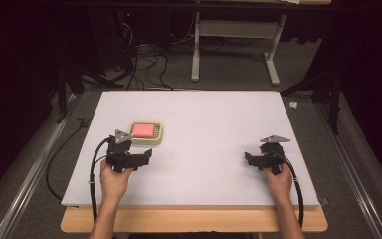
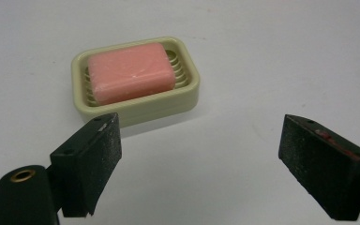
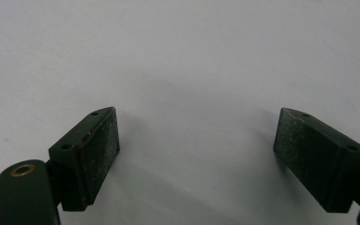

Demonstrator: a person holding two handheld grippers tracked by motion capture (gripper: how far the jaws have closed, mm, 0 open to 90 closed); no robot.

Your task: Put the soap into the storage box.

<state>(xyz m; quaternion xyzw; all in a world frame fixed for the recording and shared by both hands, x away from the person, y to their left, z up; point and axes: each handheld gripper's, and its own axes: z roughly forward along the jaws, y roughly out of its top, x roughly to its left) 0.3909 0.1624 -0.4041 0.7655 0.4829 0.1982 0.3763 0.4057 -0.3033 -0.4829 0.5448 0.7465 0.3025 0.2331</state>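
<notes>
A dark room surrounds the table, with a grey carpeted floor (image 1: 229, 69), tangled black cables (image 1: 139, 59) on it, and the white legs of another table (image 1: 273, 59) beyond. A white board (image 1: 204, 144) covers most of the wooden table (image 1: 194, 220), whose edge shows along the near side. Nothing stands between either gripper and the bare board ahead.

On the board's left half sits a cream soap dish (image 1: 147, 134), ridged inside, holding a pink bar of soap (image 2: 130, 71) that lies flat. The left gripper (image 1: 145, 155), in the left hand (image 1: 114, 177), rests just beside the dish, jaws spread wide and empty. The right gripper (image 1: 247, 158), in the right hand (image 1: 277, 180), sits well apart on the right half, jaws likewise spread over bare board.
</notes>
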